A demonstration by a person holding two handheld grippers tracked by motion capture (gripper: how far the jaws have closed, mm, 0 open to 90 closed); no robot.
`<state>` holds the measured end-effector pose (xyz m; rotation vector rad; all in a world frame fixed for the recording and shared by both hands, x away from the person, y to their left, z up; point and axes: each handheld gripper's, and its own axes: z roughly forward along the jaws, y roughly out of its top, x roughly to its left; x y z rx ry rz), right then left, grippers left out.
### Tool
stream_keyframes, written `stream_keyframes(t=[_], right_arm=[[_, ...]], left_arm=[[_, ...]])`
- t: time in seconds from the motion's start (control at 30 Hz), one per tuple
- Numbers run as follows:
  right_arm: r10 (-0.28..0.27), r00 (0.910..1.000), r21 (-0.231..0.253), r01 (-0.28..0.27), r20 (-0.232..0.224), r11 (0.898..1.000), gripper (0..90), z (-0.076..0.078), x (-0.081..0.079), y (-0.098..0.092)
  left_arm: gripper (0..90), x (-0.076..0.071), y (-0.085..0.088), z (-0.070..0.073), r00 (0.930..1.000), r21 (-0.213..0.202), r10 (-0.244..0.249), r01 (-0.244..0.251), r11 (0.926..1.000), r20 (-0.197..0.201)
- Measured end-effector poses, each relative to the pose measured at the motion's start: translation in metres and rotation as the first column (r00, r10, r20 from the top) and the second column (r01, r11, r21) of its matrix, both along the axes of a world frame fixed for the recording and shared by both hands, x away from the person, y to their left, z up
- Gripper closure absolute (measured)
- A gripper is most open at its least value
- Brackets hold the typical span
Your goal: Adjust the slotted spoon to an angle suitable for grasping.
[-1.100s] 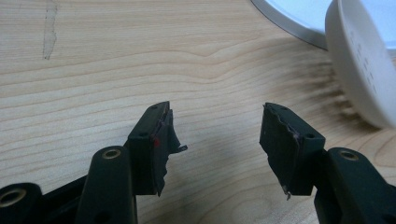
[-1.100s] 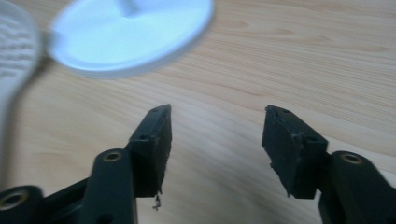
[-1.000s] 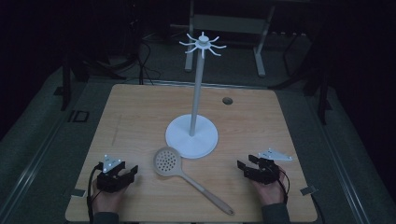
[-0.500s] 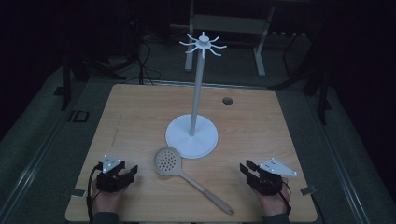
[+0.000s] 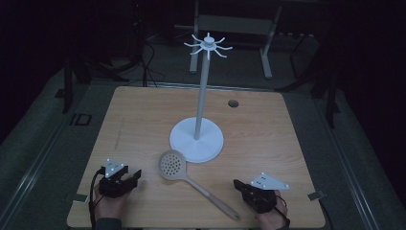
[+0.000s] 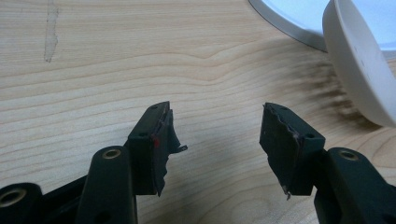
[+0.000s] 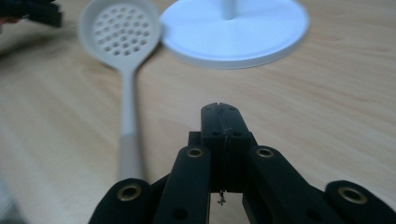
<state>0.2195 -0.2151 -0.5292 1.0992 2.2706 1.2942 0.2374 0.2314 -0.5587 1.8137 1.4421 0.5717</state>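
on the wooden table (image 5: 143,120), the slotted spoon (image 5: 191,182) lies diagonally, bowl toward the stand (image 5: 197,139).

Tongs (image 7: 219,109) shut, empty; slotted spoon (image 7: 122,42) just beside, left

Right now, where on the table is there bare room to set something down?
The wide strip left of the stand, out to the table edge, is bare, as is the right side past the small hole. It is crowded at the front middle, where the skimmer lies between the left gripper and right gripper.
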Motion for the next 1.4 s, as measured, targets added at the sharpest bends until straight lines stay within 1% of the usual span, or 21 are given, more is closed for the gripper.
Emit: stream_keyframes(t=[0.07, 0.1, 0.23, 0.4, 0.5, 0.6, 0.67, 0.77, 0.83, 0.87, 0.93, 1.0, 1.1, 1.17, 1.2, 1.4], right_arm=[[0.008, 1.0000, 0.000, -0.008, -0.004, 1.000, 90.0, -0.001, -0.001, 0.002], [0.038, 0.9991, 0.006, -0.038, -0.021, 0.999, 90.0, -0.004, -0.005, 0.009], [0.092, 0.9952, -0.030, -0.093, -0.035, 0.995, 90.0, -0.011, -0.010, 0.022], [0.145, 0.9880, -0.044, -0.147, -0.053, 0.988, 90.0, -0.017, -0.015, 0.034], [0.189, 0.9793, -0.065, -0.193, -0.073, 0.979, 90.0, -0.021, -0.016, 0.039], [0.212, 0.9731, -0.066, -0.218, -0.091, 0.974, 90.0, -0.024, -0.018, 0.042], [0.236, 0.9662, -0.065, -0.243, -0.104, 0.968, 90.0, -0.026, -0.020, 0.044], [0.268, 0.9556, -0.097, -0.280, -0.121, 0.955, 90.0, -0.031, -0.023, 0.050], [0.273, 0.9535, -0.129, -0.289, -0.129, 0.949, 90.0, -0.034, -0.024, 0.054], [0.269, 0.9538, -0.137, -0.287, -0.133, 0.948, 90.0, -0.035, -0.024, 0.054], [0.256, 0.9572, -0.143, -0.274, -0.135, 0.951, 90.0, -0.036, -0.023, 0.054], [0.256, 0.9576, -0.146, -0.274, -0.131, 0.951, 90.0, -0.035, -0.022, 0.053], [0.247, 0.9620, -0.176, -0.265, -0.116, 0.948, 90.0, -0.034, -0.020, 0.052], [0.226, 0.9682, -0.194, -0.243, -0.107, 0.950, 90.0, -0.034, -0.015, 0.049], [0.212, 0.9710, -0.191, -0.230, -0.110, 0.954, 90.0, -0.034, -0.012, 0.047], [0.138, 0.9859, -0.197, -0.155, -0.095, 0.968, 90.0, -0.034, 0.011, 0.036]], left_arm=[[43.8, 0.000, 0.000, 0.000, 1.0000, 0.000, -0.002, 0.002, 1.0000, 0.000], [43.9, 0.000, 0.000, 0.000, 1.0000, 0.000, -0.001, 0.001, 1.0000, 0.000], [43.8, 0.000, 0.000, 0.000, 1.0000, 0.000, -0.002, 0.002, 1.0000, 0.001], [43.8, 0.000, 0.000, 0.000, 1.0000, -0.001, -0.002, 0.002, 1.0000, 0.001], [43.8, 0.000, 0.000, 0.000, 1.0000, -0.001, -0.002, 0.002, 1.0000, 0.001], [43.9, 0.000, 0.000, 0.000, 1.0000, 0.000, -0.002, 0.002, 1.0000, 0.001], [43.8, 0.000, 0.000, 0.000, 1.0000, -0.001, -0.002, 0.002, 1.0000, 0.001], [43.9, 0.000, -0.001, 0.000, 1.0000, 0.000, -0.004, 0.004, 1.0000, 0.000], [43.8, 0.000, 0.000, 0.000, 1.0000, 0.000, -0.003, 0.003, 1.0000, 0.001], [43.9, 0.000, 0.000, 0.000, 1.0000, -0.001, -0.003, 0.003, 1.0000, 0.001], [43.9, 0.000, 0.000, 0.000, 1.0000, -0.002, -0.002, 0.002, 1.0000, 0.001], [43.9, 0.000, 0.000, 0.000, 1.0000, -0.002, -0.003, 0.003, 1.0000, -0.001], [43.8, 0.000, -0.001, 0.000, 1.0000, 0.001, -0.005, 0.005, 1.0000, -0.002], [43.9, 0.000, -0.001, -0.001, 1.0000, 0.003, -0.006, 0.006, 1.0000, -0.003], [43.8, 0.000, -0.001, -0.001, 1.0000, 0.004, -0.006, 0.006, 1.0000, -0.005], [43.8, 0.001, -0.002, -0.002, 0.9999, 0.008, -0.007, 0.007, 0.9999, -0.009]])
